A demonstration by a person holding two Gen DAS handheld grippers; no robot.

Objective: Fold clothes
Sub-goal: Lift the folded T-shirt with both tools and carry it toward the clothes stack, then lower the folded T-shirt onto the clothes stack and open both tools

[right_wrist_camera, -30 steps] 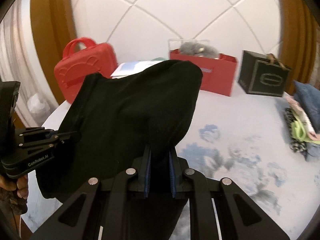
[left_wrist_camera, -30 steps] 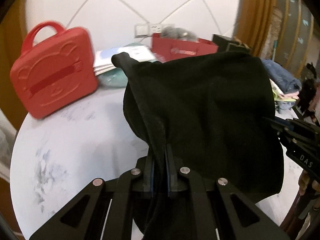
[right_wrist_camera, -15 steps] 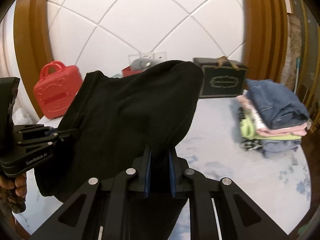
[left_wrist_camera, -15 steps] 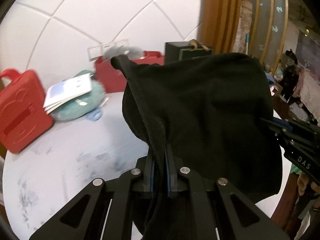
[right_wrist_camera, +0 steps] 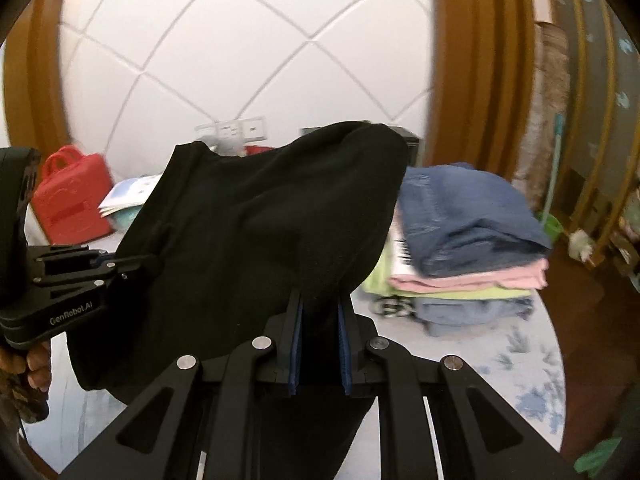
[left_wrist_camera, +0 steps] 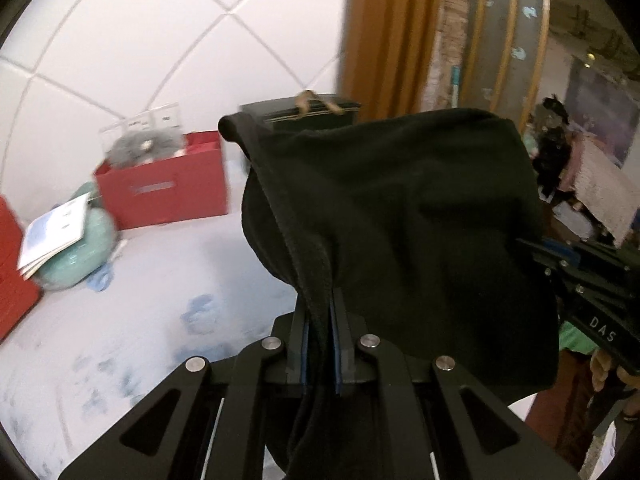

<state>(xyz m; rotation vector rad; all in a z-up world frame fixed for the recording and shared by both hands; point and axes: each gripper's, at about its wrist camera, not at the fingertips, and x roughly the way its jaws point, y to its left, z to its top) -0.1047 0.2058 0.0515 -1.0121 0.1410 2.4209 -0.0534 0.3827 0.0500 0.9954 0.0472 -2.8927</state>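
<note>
Garment point(right_wrist_camera: 260, 236) held above the table point(right_wrist_camera: 520, 360)

In the right wrist view, the pile of folded clothes point(right_wrist_camera: 468, 248) sits on the table at 3 o'clock of the garment; the case point(right_wrist_camera: 74, 200) at 9 o'clock.

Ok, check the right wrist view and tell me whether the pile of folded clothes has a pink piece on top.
No: the folded stack is topped by a blue denim garment, and the pink piece lies beneath it.
</note>
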